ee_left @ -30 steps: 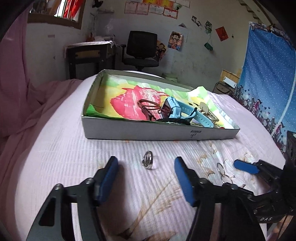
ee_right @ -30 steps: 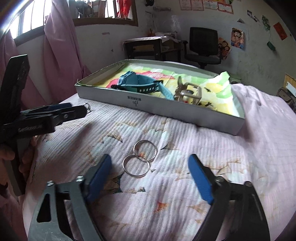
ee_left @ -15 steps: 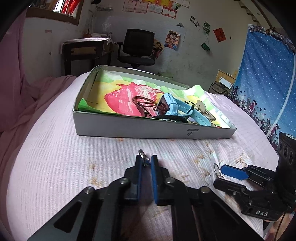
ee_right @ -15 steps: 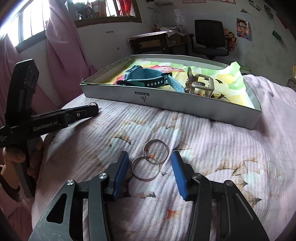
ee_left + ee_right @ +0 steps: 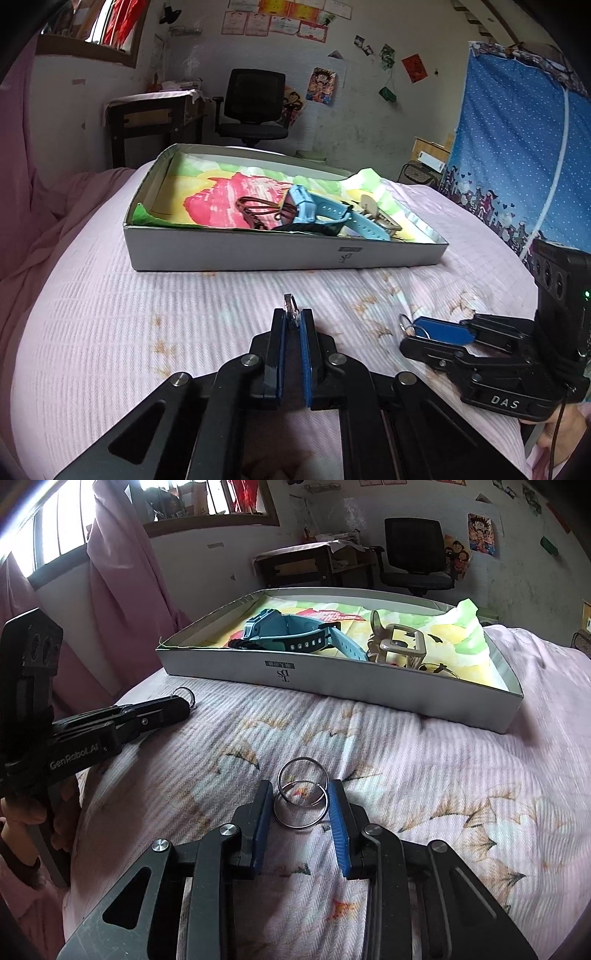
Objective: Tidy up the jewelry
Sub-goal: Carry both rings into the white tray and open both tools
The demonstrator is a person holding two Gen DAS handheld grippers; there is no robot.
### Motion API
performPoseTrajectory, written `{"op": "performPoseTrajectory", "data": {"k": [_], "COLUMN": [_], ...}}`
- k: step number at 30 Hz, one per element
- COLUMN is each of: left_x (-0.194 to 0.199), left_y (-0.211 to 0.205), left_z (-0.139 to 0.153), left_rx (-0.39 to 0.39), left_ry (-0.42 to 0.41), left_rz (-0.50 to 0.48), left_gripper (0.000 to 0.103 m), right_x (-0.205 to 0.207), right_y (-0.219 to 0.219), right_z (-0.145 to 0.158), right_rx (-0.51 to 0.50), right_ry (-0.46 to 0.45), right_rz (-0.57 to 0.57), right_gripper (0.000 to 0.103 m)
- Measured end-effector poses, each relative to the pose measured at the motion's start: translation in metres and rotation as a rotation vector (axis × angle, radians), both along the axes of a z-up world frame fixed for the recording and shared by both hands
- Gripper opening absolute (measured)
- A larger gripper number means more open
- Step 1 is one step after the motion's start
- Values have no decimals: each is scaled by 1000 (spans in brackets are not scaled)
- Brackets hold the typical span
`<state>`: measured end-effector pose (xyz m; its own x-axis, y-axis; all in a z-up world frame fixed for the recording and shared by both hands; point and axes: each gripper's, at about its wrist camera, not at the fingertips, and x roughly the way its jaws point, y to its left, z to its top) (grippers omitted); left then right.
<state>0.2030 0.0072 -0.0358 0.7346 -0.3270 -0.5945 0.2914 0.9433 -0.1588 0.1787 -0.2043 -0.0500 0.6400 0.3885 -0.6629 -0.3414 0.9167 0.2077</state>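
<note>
My left gripper [image 5: 291, 320] is shut on a small silver ring [image 5: 290, 309], pinched upright between the blue pads just above the pink bedspread. It also shows in the right wrist view [image 5: 183, 701] with the ring [image 5: 184, 695] at its tip. My right gripper [image 5: 300, 805] has closed onto two linked silver hoop rings [image 5: 301, 795] lying on the bedspread, its pads touching the nearer hoop's sides. In the left wrist view the right gripper [image 5: 415, 332] shows at the right with the hoops [image 5: 405, 322] at its tip. A shallow white box [image 5: 280, 254] holds a blue watch [image 5: 325, 218].
The box [image 5: 369, 690] also holds a brown cord [image 5: 258, 212], a beige buckle piece [image 5: 400, 644] and a colourful paper lining. Behind the bed stand a desk [image 5: 155, 110] and a black office chair [image 5: 255, 107]. A blue curtain [image 5: 517, 140] hangs at the right.
My left gripper has closed on the silver ring and lifted it slightly. My right gripper has narrowed from wide open until its pads meet the two hoops.
</note>
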Motion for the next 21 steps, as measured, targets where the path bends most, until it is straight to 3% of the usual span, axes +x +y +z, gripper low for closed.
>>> {"op": "performPoseTrajectory", "data": {"k": [21], "left_x": [-26], "left_y": [-9], "left_z": [11], "left_rx": [30], "left_ry": [-96], "left_rz": [-17], "left_gripper": [7], "right_x": [-13], "right_y": [2], "right_z": [6], "right_rx": [-24], "right_ry": [-78], "right_rz": [-17], "right_gripper": [27]}}
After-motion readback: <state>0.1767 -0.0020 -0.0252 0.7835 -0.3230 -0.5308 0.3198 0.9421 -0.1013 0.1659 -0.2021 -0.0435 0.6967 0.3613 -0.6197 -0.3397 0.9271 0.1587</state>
